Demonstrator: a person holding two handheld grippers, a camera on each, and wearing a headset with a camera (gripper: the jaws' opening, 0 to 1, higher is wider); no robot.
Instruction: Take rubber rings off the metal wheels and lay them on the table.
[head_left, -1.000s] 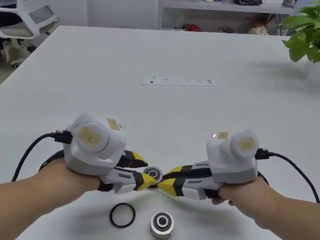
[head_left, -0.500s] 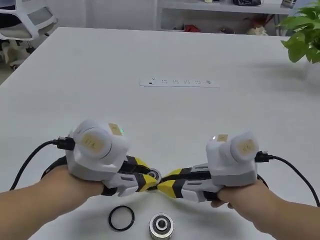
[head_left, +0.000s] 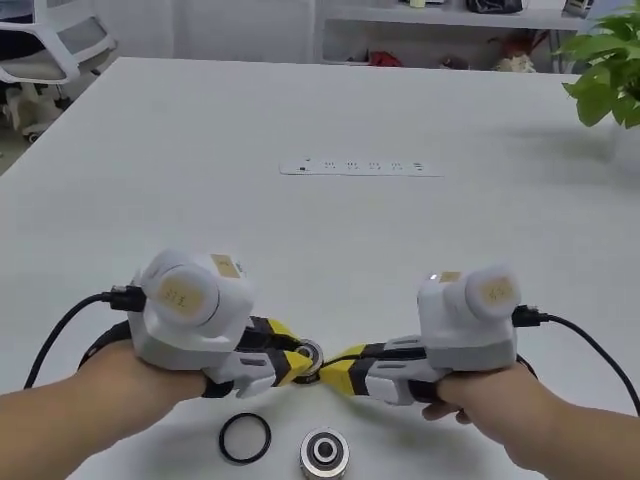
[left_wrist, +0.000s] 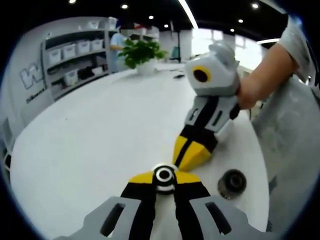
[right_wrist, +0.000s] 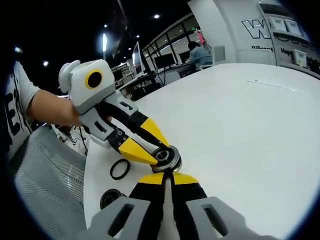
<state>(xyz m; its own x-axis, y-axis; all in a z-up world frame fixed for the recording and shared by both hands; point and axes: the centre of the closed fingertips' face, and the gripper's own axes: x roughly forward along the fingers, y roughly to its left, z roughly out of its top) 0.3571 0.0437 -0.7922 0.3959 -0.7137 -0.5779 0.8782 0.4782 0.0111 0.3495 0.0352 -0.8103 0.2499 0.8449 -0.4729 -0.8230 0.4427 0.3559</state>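
We have open table (head_left: 330, 250) far, left and right; only the power strip (head_left: 360, 166) and the far-right plant (head_left: 606, 70) stand there. Near us, the loose ring (head_left: 245, 437) and spare wheel (head_left: 325, 451) crowd the strip nearer than the left gripper (head_left: 298, 364) and right gripper (head_left: 330, 377), whose tips meet at the held wheel (head_left: 308, 352).

The left gripper (head_left: 296, 362) and the right gripper (head_left: 335, 372) match in colour: pale grey-white bodies, black jaws ending in bright yellow wedges, and black cables (head_left: 60, 312). The metal wheel (right_wrist: 166, 157) at their tips is shiny silver with a black band and a dark centre, the second wheel (head_left: 324, 451) is silver-grey with a dark hub, and the loose rubber ring (head_left: 245, 436) is plain black. The table (head_left: 330, 230) is matt white, the power strip (head_left: 360, 165) is white with small dark marks, and the plant (head_left: 605, 70) is fresh green.
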